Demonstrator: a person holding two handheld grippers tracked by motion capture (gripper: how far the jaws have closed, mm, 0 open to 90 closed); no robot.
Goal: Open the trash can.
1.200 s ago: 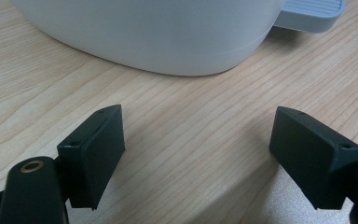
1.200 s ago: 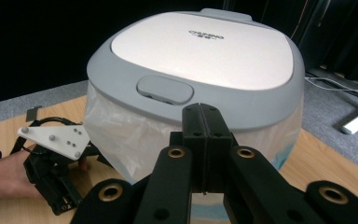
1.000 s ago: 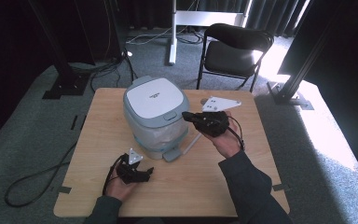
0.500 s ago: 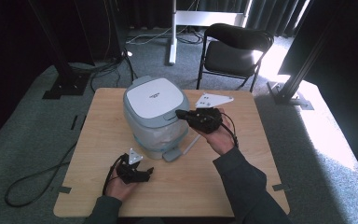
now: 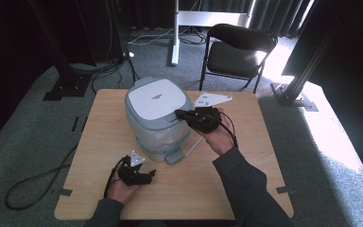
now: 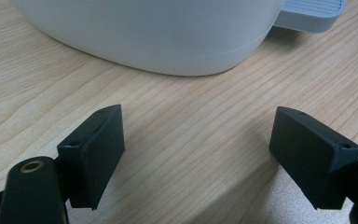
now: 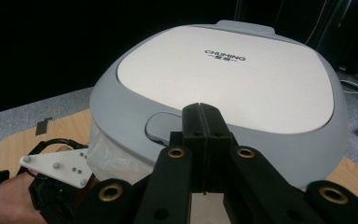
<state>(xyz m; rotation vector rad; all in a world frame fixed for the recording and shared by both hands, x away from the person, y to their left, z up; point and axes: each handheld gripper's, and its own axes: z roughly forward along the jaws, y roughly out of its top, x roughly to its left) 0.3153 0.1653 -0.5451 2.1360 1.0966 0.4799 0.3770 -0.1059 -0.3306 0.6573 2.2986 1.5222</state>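
Grey and white, the pedal bin [image 5: 157,118] sits at the back-middle of the wooden bench [image 5: 246,189], its lid down and a clear liner bunched out beneath the rim. Over on the right, the right hand-held gripper [image 5: 179,114] is up at the lid's front edge, jaws pressed flat together with nothing between them. From the right gripper view those closed tips sit right at the oval release tab [image 7: 165,126] on the lid's [image 7: 223,74] grey rim; whether they actually touch it I cannot tell. Down at the near-left of the bench, the left hand-held gripper [image 5: 149,176] rests low by the bin's base, jaws spread wide and empty. Its own view shows bare wood between the two black jaws, the bin's white wall [image 6: 158,32] just ahead and the foot pedal [image 6: 310,14] off to the upper right.
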